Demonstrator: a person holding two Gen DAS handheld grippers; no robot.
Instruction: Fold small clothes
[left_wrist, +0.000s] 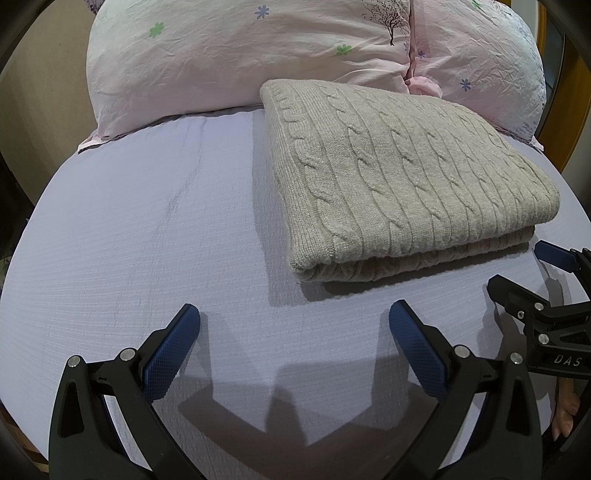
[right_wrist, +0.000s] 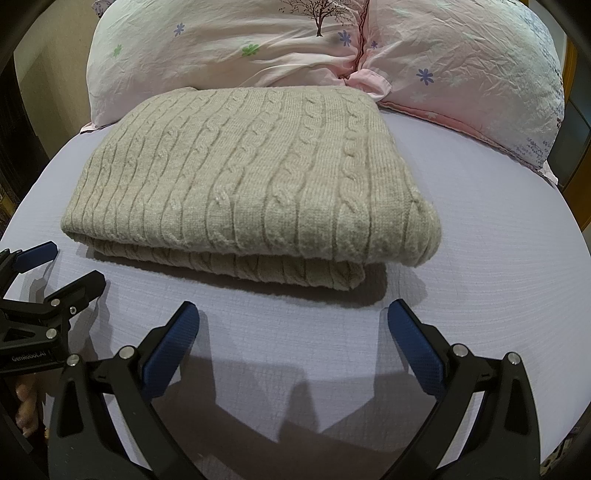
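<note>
On the left we hold the left gripper (left_wrist: 294, 321) just above the pale lilac bed sheet (left_wrist: 129, 229), its jaws spread wide with nothing between them. Its blue fingertips (left_wrist: 177, 343) point toward the near edge of the sweater without touching it, and their shadow falls on the sheet below.

In the middle lies the beige cable-knit sweater (left_wrist: 399, 177), folded into a thick rectangular stack of layers. It rests flat on the bed, its far edge up against the pink flowered pillows (left_wrist: 240, 55) that sit along the head of the bed. The near edge shows the stacked layers, the upper one overhanging the lower slightly. From the right wrist camera the same sweater (right_wrist: 251, 177) fills the centre, with bare sheet to its right.

On the right we hold the right gripper (right_wrist: 293, 321), also low over the sheet (right_wrist: 480, 240) just short of the sweater's near edge. Its jaws are spread wide and empty too. The two grippers sit side by side, each visible at the edge of the other's view, apart from one another.
</note>
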